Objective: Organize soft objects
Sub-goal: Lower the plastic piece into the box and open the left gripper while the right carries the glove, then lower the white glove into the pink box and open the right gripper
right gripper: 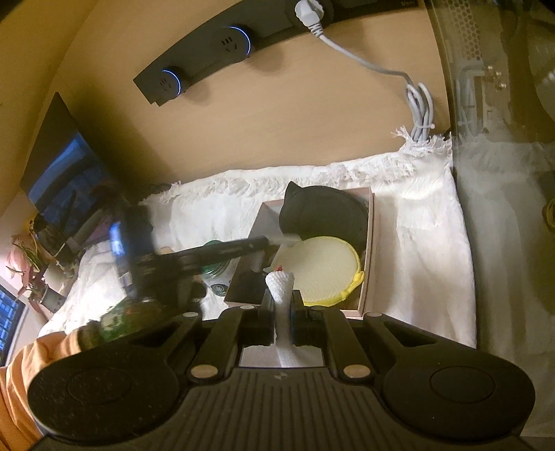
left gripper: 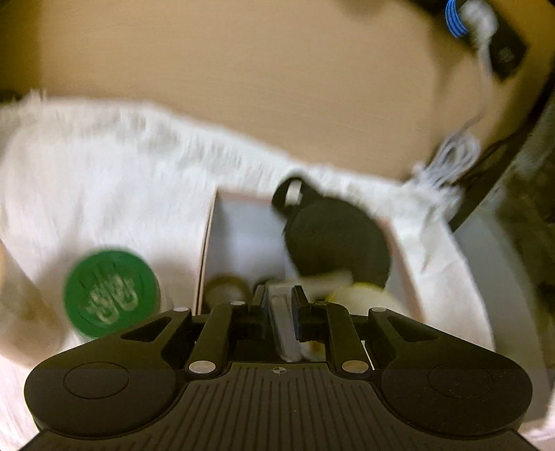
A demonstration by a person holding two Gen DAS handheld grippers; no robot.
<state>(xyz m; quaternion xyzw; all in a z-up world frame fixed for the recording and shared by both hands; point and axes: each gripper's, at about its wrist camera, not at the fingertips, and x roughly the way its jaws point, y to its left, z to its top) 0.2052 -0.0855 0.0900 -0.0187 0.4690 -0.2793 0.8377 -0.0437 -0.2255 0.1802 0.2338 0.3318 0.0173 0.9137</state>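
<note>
In my right gripper (right gripper: 281, 305) I pinch a white cloth (right gripper: 280, 282), the jaws closed on it so that its bunched top, with a red speck, stands up between the fingers and its tail hangs back toward the camera. My left gripper (left gripper: 280, 298) is clamped on a flat grey strip (left gripper: 282, 322) whose kind I cannot make out through the blur; from the right wrist it shows as a dark arm (right gripper: 208, 255) reaching across to the box (right gripper: 368, 256), the pale strip at its tip over the box's near-left corner. The box sits on a fluffy white mat (right gripper: 416, 225) and holds a black round pad (right gripper: 322, 211) at the back, leaning on the far wall, and a yellow-rimmed round pad (right gripper: 326, 267) in front, tilted against it. Just left of the box stands a jar with a green lid (left gripper: 111, 293), and in the left view a roll of tape (left gripper: 225, 295) lies in the box's near corner. Beyond the mat the wooden desk (right gripper: 277, 121) carries a black power strip (right gripper: 208, 55) with a white plug (right gripper: 307, 10) and a coiled cable (right gripper: 421, 111). An orange sleeve (right gripper: 31, 350) shows at lower left.
</note>
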